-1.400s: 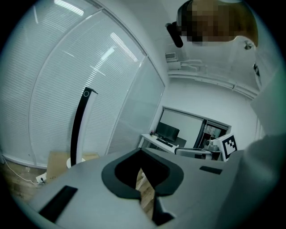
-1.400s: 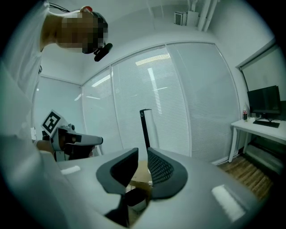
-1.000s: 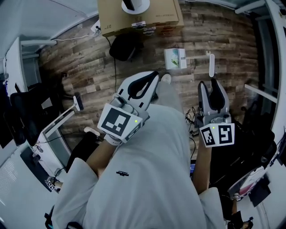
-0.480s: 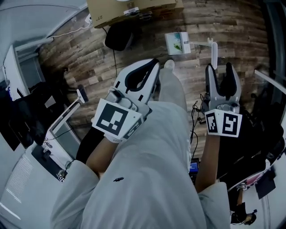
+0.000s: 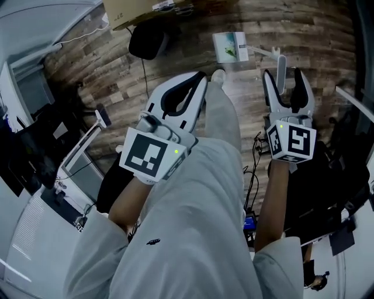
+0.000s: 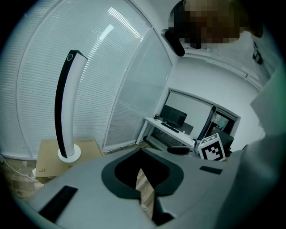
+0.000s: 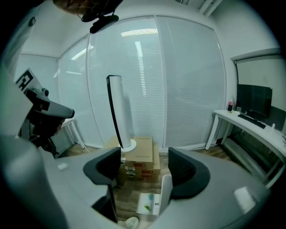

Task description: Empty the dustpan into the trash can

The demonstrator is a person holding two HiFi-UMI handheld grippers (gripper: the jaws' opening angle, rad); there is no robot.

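R gripper (image 5: 283, 73) jaws just been opening, wide, nothing in them; L gripper (image 5: 201, 77) closed, empty. Dustpan (image 5: 229, 47) on floor (image 5: 175, 55) by boxes (image 7: 139, 157). Prob light, stiff plastic: grab upright handle (image 5: 281, 61).

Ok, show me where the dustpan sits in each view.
Head view: dustpan on the floor near the top, right of centre.
Left gripper view: not in it.
Right gripper view: bottom centre, on the floor beyond the open right claw.
Shared landmark: the cardboard box, in all three views.
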